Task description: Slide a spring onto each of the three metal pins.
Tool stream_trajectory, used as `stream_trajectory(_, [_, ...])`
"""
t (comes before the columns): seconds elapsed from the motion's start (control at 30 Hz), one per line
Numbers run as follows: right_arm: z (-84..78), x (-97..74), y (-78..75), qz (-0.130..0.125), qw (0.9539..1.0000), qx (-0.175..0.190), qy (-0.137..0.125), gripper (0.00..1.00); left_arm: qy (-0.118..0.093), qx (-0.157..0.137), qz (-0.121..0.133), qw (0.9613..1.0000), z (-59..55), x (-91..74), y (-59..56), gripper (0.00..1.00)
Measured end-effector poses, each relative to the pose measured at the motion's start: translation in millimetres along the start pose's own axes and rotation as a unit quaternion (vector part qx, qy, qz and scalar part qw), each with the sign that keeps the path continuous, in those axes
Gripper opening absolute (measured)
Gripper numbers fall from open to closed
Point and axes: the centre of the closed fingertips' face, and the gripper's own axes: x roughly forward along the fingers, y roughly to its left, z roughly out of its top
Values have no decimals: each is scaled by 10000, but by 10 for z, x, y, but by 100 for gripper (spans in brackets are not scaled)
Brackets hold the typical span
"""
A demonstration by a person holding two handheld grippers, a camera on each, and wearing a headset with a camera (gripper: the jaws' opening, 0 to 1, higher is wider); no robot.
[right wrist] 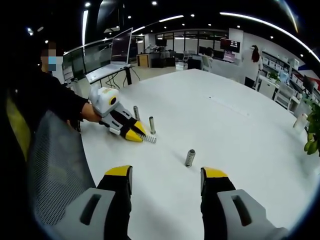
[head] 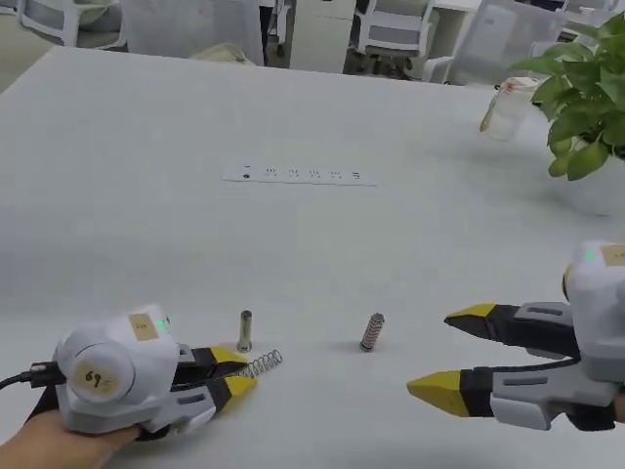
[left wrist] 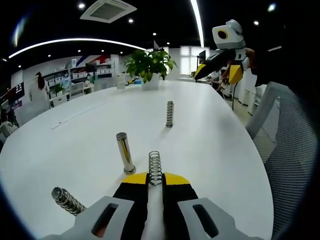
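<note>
Left tongs [left wrist: 155, 178] on spring [left wrist: 155, 162] (its base hidden)

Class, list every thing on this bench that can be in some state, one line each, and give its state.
Left claw: shut on the loose spring, gripping one end.
Right claw: open, holding nothing.
Middle pin: upright, bare, no spring yet.
Far pin: upright, spring already on it.
Near pin: spring already on it.

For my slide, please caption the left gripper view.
Left gripper holding a spring beside a bare upright pin.
</note>
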Motion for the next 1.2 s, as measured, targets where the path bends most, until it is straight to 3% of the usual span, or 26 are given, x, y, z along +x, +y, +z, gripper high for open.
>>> stream_trajectory(0.3, [-12,61,24,102,9999,-16,13,52,-30,62,-78,9999,24,-82,-23,2])
stream_trajectory(0.87, [92,158,167,356,9993,-120,-83,50,-320,265,-243,9988,289,-301,-170,2])
stream_trajectory(1.2, [204,250,330,582,9977,-319,-118,49,-482,455,-427,9969,450,-426,-337,2])
